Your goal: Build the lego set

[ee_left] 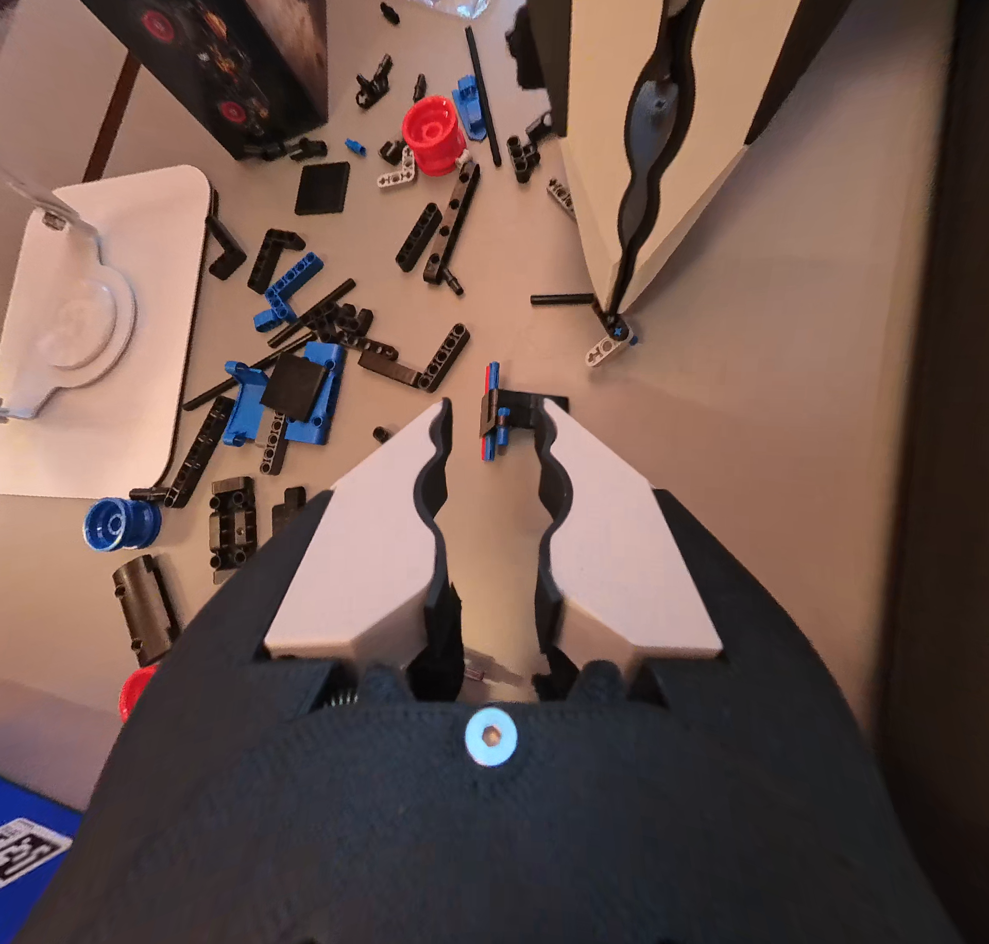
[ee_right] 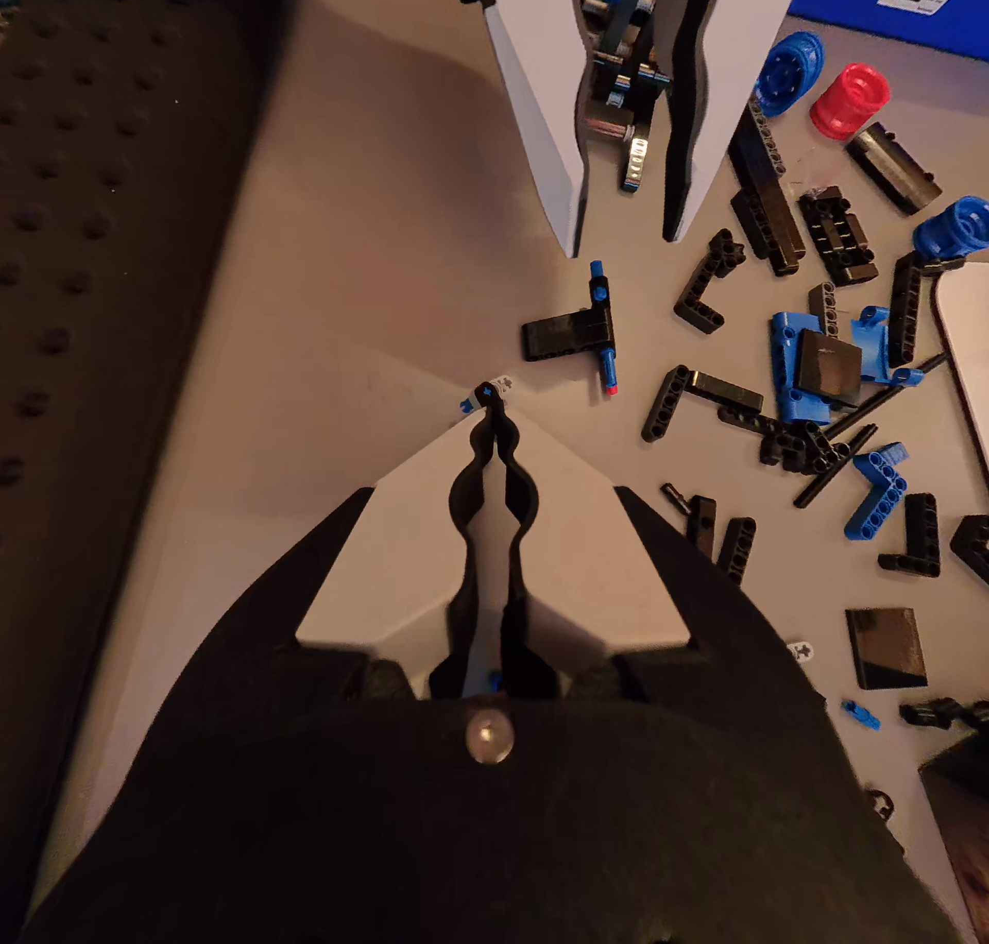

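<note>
We are holding the left gripper [ee_left: 495,426] with fingers spread apart above a small black-and-blue lego assembly [ee_left: 508,415] lying on the beige counter [ee_left: 749,437], while our right gripper [ee_right: 493,410] is pinching a small white-and-blue lego connector [ee_right: 484,396].

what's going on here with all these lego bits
A person is building a lego set with two handheld grippers. The right gripper is shut on a small white and blue connector piece just above the table. The left gripper is open, jaws either side of a small black and blue sub-assembly. Loose parts lie scattered beside them.
</note>
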The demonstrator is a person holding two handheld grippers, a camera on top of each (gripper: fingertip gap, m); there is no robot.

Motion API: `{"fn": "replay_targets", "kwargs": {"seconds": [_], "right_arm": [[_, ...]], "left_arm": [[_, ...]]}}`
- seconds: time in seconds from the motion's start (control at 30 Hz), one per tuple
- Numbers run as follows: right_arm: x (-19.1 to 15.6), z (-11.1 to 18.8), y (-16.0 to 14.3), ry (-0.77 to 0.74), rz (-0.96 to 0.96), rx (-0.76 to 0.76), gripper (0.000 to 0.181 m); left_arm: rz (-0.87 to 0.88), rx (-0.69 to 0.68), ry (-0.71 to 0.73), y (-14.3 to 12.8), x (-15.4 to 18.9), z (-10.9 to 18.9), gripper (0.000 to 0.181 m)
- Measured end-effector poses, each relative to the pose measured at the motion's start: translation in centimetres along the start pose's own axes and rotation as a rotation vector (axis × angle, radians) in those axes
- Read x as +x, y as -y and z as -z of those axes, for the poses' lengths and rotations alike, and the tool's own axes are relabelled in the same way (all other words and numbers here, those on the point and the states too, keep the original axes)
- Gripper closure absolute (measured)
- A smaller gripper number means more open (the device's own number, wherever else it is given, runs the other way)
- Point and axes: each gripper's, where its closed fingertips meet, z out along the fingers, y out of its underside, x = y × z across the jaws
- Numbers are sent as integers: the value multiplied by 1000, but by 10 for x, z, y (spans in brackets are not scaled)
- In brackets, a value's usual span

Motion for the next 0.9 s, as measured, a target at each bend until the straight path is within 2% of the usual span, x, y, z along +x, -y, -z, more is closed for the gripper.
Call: {"fn": "replay_targets", "kwargs": {"seconds": [0.27,0.9], "right_arm": [[6,11,9,-16,-31,67,181],[21,34,29,-51,-98,226,181]], "left_arm": [[-24,56,-59,12,14,0,153],[-71,89,-108,23,28,-5,163]]}}
